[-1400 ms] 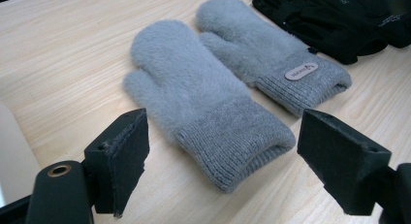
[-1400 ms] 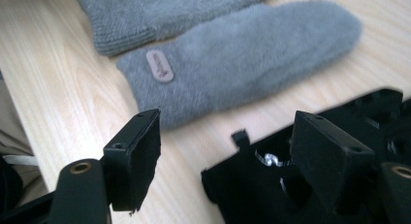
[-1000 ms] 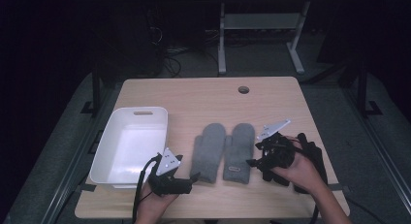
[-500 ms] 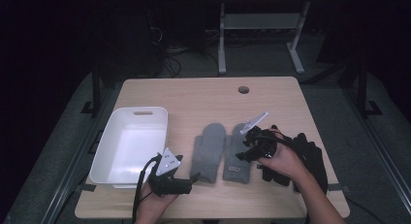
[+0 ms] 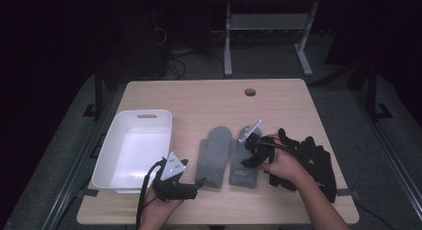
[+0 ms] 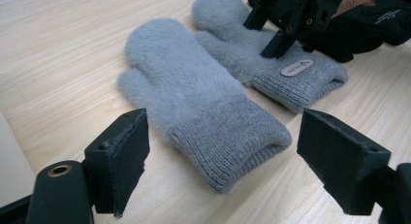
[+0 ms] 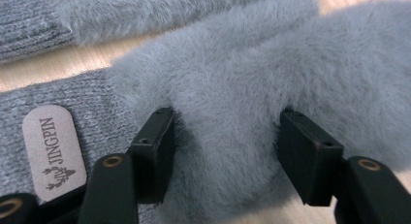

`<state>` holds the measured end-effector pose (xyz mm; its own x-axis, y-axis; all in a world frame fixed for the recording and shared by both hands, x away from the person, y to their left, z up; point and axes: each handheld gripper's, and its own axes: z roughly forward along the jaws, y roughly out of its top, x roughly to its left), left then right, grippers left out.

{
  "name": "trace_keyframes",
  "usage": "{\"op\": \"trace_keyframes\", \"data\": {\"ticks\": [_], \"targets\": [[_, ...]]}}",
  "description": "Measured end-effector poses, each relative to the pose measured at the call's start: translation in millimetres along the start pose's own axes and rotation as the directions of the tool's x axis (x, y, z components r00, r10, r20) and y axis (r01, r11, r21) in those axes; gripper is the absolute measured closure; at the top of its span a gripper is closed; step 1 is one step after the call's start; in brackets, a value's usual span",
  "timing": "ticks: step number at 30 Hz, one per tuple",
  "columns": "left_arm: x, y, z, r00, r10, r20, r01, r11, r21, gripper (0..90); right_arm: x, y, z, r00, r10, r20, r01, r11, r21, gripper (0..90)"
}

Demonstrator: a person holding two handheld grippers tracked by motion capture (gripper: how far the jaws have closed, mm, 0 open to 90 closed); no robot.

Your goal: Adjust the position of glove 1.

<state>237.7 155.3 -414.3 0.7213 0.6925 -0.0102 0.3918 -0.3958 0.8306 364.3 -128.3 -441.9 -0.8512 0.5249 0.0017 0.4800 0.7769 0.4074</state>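
Two grey fluffy mittens lie side by side on the wooden table, cuffs toward me. My right gripper (image 5: 250,158) has come down on the right mitten (image 5: 243,171). Its jaws have just been closing, and the fur of that mitten (image 7: 291,64) bunches between the pads (image 7: 156,151), just above the cuff with its tan label (image 7: 53,146). My left gripper (image 5: 198,185) rests near the front edge, open, with the left mitten's (image 6: 194,88) cuff ahead of its wide jaws and nothing between them. The right gripper (image 6: 286,25) stands on the right mitten (image 6: 300,78) beyond.
A white tray (image 5: 107,155) sits at the left of the table. A pair of black gloves (image 5: 311,160) lies right of the mittens, under the right hand. A round cable hole (image 5: 250,92) is near the far edge.
The right gripper has moved left and down from over the black gloves onto the right mitten, and its jaws have narrowed around the fur. The left gripper has stayed put.
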Motion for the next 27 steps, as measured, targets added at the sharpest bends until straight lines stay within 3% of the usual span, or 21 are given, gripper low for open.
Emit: {"op": "trace_keyframes", "data": {"ticks": [2, 6, 13, 17, 18, 27], "targets": [[-0.2, 0.3, 0.0, 1.0, 0.006, 0.0, -0.006, 1.0, 0.003, 18.7, -0.4, -0.3, 0.5, 1.0, 0.007, -0.005, -0.007, 1.0, 0.003, 42.2], [-2.0, 0.2, -1.1, 0.9999, 0.013, -0.002, -0.013, 0.9999, 0.005, 18.7, 2.9, -0.8, 0.3, 0.9996, 0.027, -0.001, -0.027, 0.999, 0.019, 53.5], [-3.4, 1.2, -4.2, 0.9999, 0.015, -0.003, -0.015, 0.9999, -0.002, 18.7, 11.3, 2.7, -0.6, 0.9996, 0.018, 0.021, -0.018, 0.999, 0.043, 69.6], [-3.6, 1.1, -4.2, 0.9999, 0.012, -0.003, -0.012, 0.9999, -0.002, 18.9, 9.5, 0.7, -1.6, 0.9988, 0.049, 0.009, -0.049, 0.998, 0.03, 76.0], [-3.2, 0.7, -4.1, 0.9999, 0.011, -0.005, -0.011, 0.9999, -0.006, 18.9, 7.0, -1.3, -2.2, 0.9964, 0.084, -0.012, -0.084, 0.996, 0.015, 78.3], [0.2, 1.0, -6.5, 0.9999, 0.002, -0.012, -0.002, 0.9998, -0.017, 19.2, -0.8, -7.4, -11.1, 0.9861, 0.153, -0.065, -0.154, 0.988, -0.01, 82.2]]}}
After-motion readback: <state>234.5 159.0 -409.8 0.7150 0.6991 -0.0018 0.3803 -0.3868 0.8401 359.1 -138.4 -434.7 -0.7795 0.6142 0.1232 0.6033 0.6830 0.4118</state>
